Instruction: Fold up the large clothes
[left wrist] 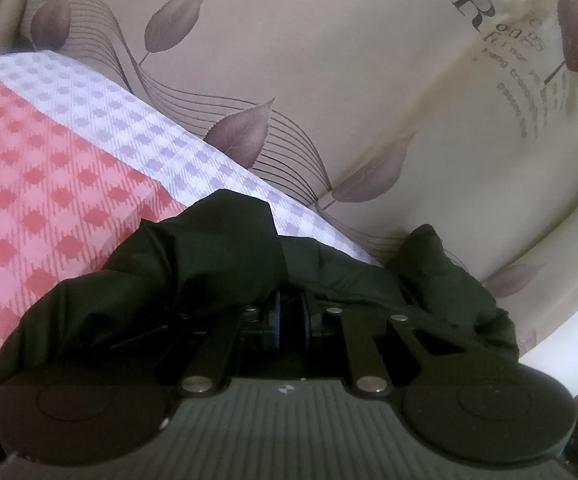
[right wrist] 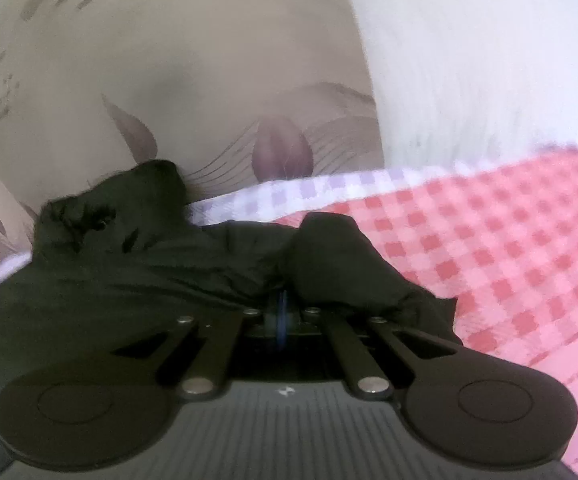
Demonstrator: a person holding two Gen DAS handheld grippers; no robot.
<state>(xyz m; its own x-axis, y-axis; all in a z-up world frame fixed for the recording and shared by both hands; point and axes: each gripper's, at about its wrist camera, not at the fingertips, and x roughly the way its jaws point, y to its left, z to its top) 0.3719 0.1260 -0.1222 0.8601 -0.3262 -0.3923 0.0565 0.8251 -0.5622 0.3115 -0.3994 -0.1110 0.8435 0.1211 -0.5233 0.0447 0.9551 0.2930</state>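
Note:
A large black garment point(left wrist: 193, 256) lies bunched on a pink and white checked bedspread point(left wrist: 41, 168). In the left wrist view my left gripper point(left wrist: 291, 312) is shut on a fold of it, and the dark cloth bulges up on both sides of the blue pads point(left wrist: 276, 316). In the right wrist view the black garment point(right wrist: 157, 256) stretches across the lower left, and my right gripper point(right wrist: 283, 312) is shut on its edge, pads pressed together with cloth heaped over the fingertips. The fingertips of both grippers are hidden under fabric.
A beige headboard cushion point(left wrist: 329, 60) printed with purple leaves and lettering rises behind the bed. A white pillow or cover point(right wrist: 489, 60) stands at the upper right of the right wrist view. The checked bedspread point(right wrist: 509, 248) extends to the right there.

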